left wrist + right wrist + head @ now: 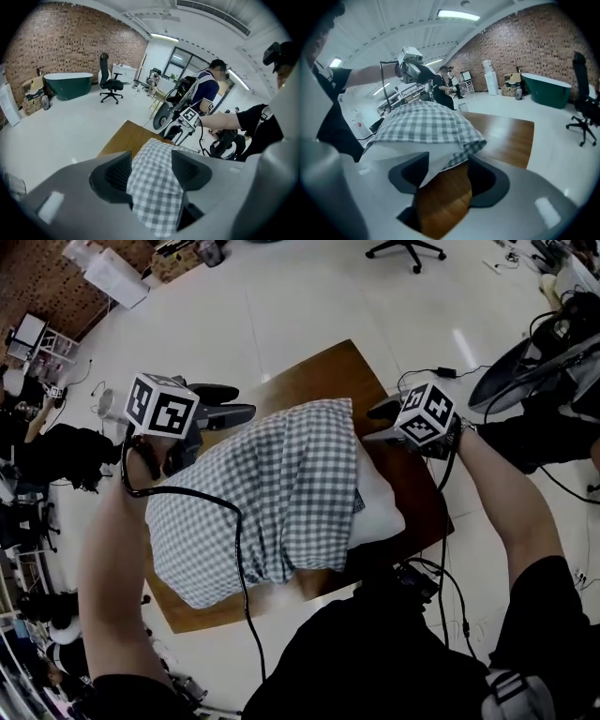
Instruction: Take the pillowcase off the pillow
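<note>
Left claw (151,165) spread; checked pillowcase (272,493) shows between jaws, not pinched. Right claw (446,165) spread at pillowcase's open end, where white pillow (380,512) pokes out. Pillow lies on my brown wooden surface (328,367). White floor (281,296) all round. Brick wall (70,42), green bathtub (68,84), black office chair (110,84) beyond.

Grey-and-white checked pillowcase (272,493) covers most of the pillow (380,510), whose white end sticks out at right; both lie across the table (323,371).
</note>
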`<state>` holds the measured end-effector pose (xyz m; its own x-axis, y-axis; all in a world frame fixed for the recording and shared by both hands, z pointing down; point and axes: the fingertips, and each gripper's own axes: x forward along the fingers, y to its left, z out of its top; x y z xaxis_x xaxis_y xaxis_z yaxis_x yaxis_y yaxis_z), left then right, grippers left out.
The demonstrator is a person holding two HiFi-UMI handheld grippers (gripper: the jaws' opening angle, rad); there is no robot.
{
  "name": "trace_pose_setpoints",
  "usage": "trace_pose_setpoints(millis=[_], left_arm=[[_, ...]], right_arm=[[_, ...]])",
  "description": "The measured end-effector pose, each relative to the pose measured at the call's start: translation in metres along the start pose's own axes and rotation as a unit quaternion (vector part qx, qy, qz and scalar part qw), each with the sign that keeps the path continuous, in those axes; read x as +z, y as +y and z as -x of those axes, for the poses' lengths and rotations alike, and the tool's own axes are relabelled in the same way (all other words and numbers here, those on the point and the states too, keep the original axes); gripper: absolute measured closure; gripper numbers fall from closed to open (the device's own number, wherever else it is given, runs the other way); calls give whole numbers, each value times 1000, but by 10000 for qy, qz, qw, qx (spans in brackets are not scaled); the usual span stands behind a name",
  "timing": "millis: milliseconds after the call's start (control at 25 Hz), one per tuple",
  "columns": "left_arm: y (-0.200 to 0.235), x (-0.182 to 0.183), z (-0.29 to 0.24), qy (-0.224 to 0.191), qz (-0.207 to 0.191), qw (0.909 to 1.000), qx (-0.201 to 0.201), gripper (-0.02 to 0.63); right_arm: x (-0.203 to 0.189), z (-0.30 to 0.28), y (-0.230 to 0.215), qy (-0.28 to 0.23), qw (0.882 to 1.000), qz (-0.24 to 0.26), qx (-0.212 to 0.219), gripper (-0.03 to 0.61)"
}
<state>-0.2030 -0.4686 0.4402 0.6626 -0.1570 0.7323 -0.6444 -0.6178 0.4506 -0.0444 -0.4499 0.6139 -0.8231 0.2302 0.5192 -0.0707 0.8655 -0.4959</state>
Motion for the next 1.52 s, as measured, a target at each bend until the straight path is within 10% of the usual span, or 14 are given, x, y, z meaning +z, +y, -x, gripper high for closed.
trace_pose_setpoints(millis=[680, 1080, 1280, 1520], left_arm=[[45, -55, -116, 1444, 1026, 9711, -1597, 321], [38, -72, -120, 1653, 1182, 9614, -1852, 406], [40, -76, -120, 1502, 1244, 9676, -1604, 499], [59, -70, -114, 1007, 1326, 9796, -1127, 548]], right_arm=[[-4, -13, 31, -250, 9544, -1437, 2604, 308], [16, -28, 40, -225, 9494, -1386, 2811, 322], [9, -32, 52, -208, 9567, -1126, 2676, 525], [4, -13, 48, -389, 9801, -608, 1848, 557]])
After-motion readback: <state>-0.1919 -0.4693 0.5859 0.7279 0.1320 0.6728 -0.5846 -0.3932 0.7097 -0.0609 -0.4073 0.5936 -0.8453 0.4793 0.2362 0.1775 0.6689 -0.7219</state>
